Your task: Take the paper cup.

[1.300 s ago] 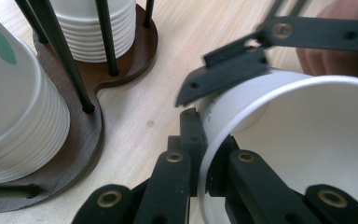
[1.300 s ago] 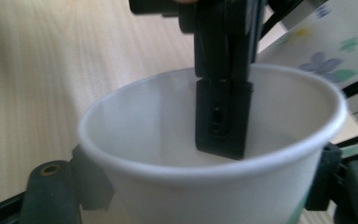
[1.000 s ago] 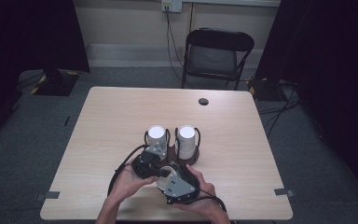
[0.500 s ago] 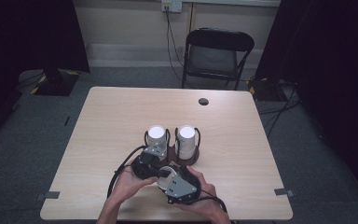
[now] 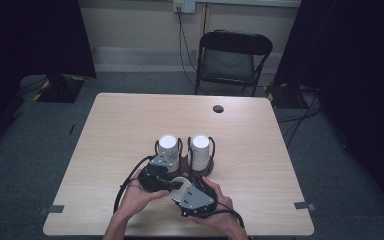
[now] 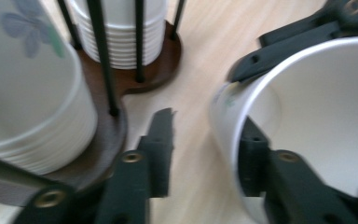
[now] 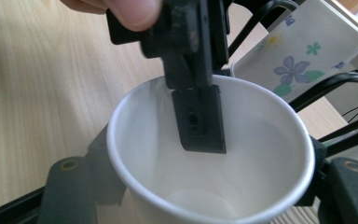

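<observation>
Near the front edge of the desk (image 5: pixel 260 125), two hands hold two grippers close together. A white paper cup (image 7: pixel 214 154) sits between the jaws of the right gripper (image 7: pixel 205 186), which squeeze its sides and have just been closing. One jaw of the left gripper (image 6: pixel 205 154) is inside the cup and one is outside; they have just been opening and stand apart. Just behind, two stacks of cups (image 5: pixel 169 147) stand in a wire holder (image 5: pixel 200 170).
</observation>
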A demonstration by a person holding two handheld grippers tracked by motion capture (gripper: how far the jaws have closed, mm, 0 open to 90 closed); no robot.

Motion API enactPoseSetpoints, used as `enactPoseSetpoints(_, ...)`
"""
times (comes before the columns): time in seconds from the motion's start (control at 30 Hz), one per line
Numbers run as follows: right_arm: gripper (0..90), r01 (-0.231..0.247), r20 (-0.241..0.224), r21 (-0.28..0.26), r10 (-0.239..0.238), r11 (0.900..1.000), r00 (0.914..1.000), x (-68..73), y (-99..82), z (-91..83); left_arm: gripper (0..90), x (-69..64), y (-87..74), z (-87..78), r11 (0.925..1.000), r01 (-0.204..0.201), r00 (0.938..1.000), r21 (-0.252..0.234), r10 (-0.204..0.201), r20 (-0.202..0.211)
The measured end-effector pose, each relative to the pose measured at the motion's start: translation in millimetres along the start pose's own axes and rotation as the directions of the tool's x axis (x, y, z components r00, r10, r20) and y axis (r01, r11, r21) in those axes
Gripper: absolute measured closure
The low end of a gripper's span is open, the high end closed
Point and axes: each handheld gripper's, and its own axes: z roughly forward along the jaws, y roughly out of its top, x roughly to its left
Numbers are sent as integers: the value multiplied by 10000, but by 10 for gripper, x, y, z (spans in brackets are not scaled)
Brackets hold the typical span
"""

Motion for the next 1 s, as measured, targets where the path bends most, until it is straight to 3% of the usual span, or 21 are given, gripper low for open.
enactPoseSetpoints(0.2, 309, -293, 42, -46, 293, 9996, 9996, -41, 0, -38, 499, -22, -12, -36, 9983, -130, 9997, -575, 118, -200)
enactPoseSetpoints(0.4, 308, -865, 99, -176, 867, 9961, 9962, -99, -64, -67, 392, -6, -54, -103, 9909, -9, 9994, -1345, -37, -339)
enactPoseSetpoints(0.5, 308, -1054, 100, -187, 1056, 9943, 9944, -115, -84, -74, 358, -3, -69, -119, 9878, 34, 9992, -1558, -97, -397)
enactPoseSetpoints(0.63, 308, -1202, 37, -198, 1202, 9926, 9927, -127, -99, -81, 325, -36, -91, -160, 9868, -64, 9970, -1618, -62, -775)
enactPoseSetpoints(0.7, 308, -1297, 38, -227, 1298, 9913, 9915, -136, -109, -86, 312, -31, -114, -173, 9832, -22, 9976, -1823, -105, -685)
enactPoseSetpoints(0.77, 308, -1549, -20, -281, 1549, 9875, 9879, -150, -127, -94, 280, -13, -147, -167, 9783, 159, 9973, -2066, -304, -672)
enactPoseSetpoints(0.9, 308, -1997, -11, -330, 1997, 9793, 9798, -187, -185, -102, 257, -7, -200, -201, 9723, 77, 9958, -2334, -287, -868)
enactPoseSetpoints(1.0, 308, -2537, -50, -532, 2538, 9658, 9673, -236, -225, -129, 244, 7, -231, -230, 9648, 87, 9940, -2628, -369, -1027)
